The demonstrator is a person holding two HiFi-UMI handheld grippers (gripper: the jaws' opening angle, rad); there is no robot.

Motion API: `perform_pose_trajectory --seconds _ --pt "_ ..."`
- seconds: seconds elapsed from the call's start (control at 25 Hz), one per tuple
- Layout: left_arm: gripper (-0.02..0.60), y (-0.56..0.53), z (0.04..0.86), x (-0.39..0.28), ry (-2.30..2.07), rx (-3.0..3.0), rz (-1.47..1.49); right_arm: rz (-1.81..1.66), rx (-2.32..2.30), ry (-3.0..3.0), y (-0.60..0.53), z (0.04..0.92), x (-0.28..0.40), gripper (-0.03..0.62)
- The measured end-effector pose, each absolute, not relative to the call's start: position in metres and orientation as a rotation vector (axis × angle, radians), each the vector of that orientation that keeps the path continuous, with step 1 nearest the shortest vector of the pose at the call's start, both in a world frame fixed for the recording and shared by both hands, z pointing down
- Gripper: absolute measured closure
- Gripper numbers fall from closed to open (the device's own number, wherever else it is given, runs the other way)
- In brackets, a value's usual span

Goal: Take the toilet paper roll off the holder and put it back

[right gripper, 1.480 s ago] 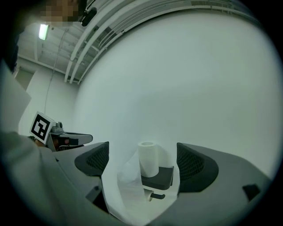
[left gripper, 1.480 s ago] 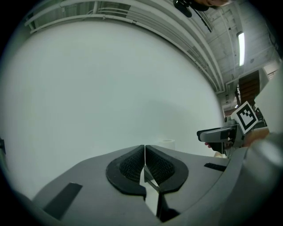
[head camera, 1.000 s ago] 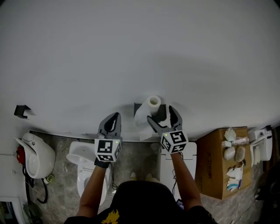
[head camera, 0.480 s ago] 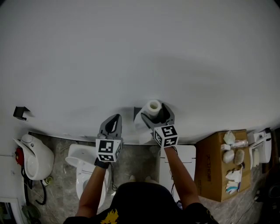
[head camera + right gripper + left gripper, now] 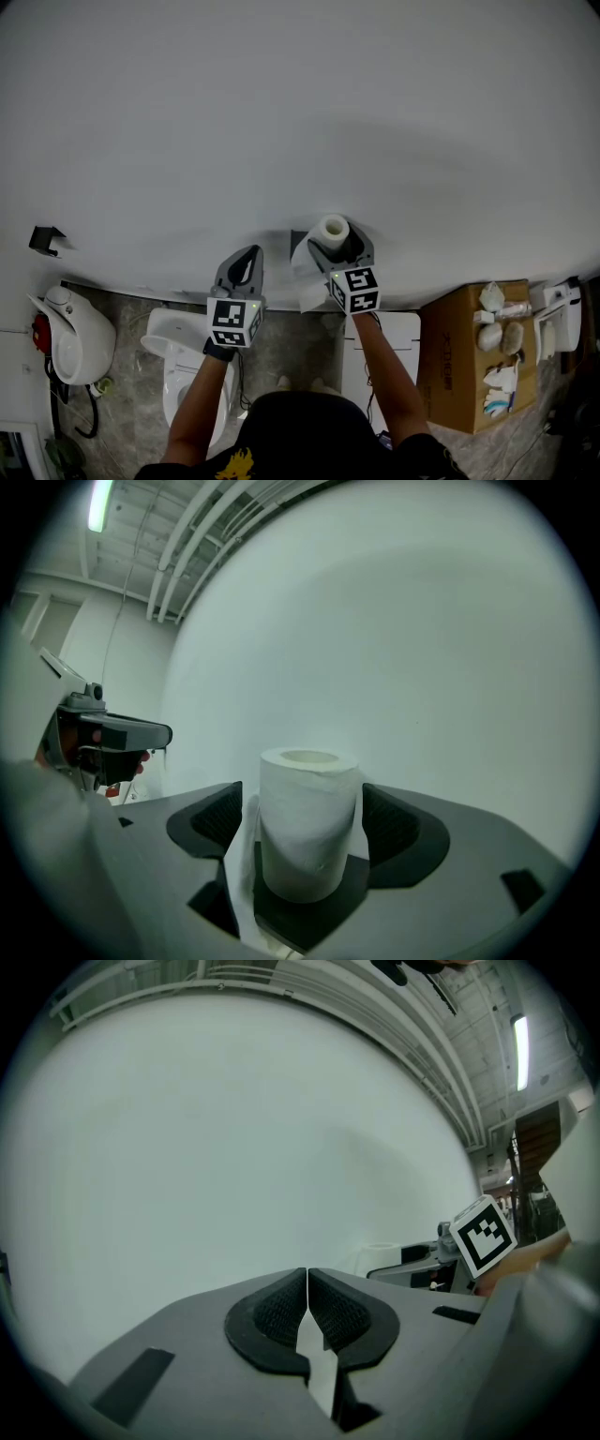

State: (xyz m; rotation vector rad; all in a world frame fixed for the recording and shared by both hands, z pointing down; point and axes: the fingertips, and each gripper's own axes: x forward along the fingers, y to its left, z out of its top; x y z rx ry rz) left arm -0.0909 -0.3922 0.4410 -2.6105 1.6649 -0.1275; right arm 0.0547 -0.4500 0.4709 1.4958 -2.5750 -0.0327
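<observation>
right gripper view: roll (image 5: pixel 309 803) between closing tool (image 5: pixel 307 823) jaws

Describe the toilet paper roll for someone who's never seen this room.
On the big white wall, between the toilet and the cardboard box, sits a dark holder. The toilet paper roll stands upright on it: the only white cylinder, hollow core up, a loose sheet hanging down.

The white toilet paper roll (image 5: pixel 307 822) is looking soft and matt, the white wall (image 5: pixel 300 112) smooth, the brown cardboard box (image 5: pixel 459 347) dull, the white ceramic toilet (image 5: pixel 169 342) glossy.
</observation>
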Motion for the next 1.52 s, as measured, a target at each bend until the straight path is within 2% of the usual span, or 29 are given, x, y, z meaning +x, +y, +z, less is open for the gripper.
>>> perform_pose_trajectory --seconds 0.36,1.04,1.52 --pt "0.563 -0.388 0.438 -0.095 1.661 -2.613 -0.121 -0.049 1.508 -2.54 -0.451 0.472 0.058 0.313" --pt "0.563 -0.382 0.44 -0.102 1.655 -2.621 -0.132 -0.037 1.515 -2.532 -0.449 0.469 0.06 0.305" --pt "0.563 -0.375 0.438 -0.097 1.625 -2.638 -0.129 -0.049 1.445 -2.597 -0.435 0.42 0.055 0.307"
